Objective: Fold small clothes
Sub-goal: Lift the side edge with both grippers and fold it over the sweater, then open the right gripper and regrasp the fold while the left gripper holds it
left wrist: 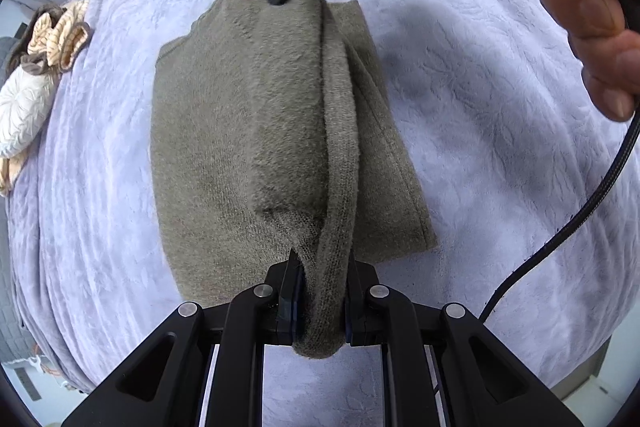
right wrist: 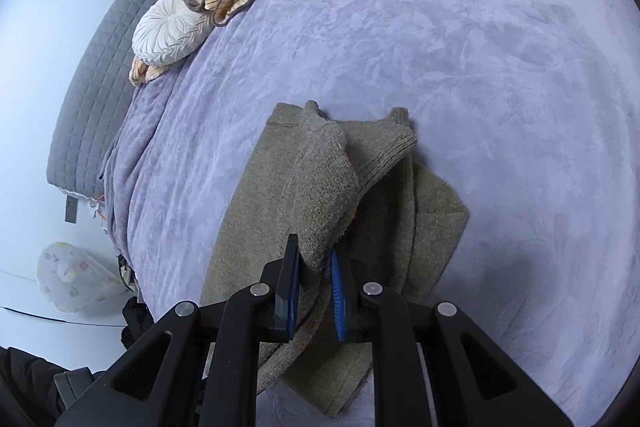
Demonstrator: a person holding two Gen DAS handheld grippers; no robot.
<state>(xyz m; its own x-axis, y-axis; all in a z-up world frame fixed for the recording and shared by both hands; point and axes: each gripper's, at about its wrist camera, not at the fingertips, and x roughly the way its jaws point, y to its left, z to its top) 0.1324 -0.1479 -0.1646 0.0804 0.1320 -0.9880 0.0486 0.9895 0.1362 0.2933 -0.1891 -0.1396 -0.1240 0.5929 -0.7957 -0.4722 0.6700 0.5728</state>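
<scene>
On lilac bedspread [right wrist: 440, 47]: left gripper [left wrist: 320, 301] and right gripper [right wrist: 314, 291] each pinching olive sweater [left wrist: 240, 131], apparently mid-fold.

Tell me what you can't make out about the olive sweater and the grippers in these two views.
- Olive sweater: the near hem in the left wrist view is hidden behind the left gripper.
- Right gripper: its fingertip contact is buried in fabric.
- Sweater's underside against the lilac bedspread: hidden in both views.
</scene>
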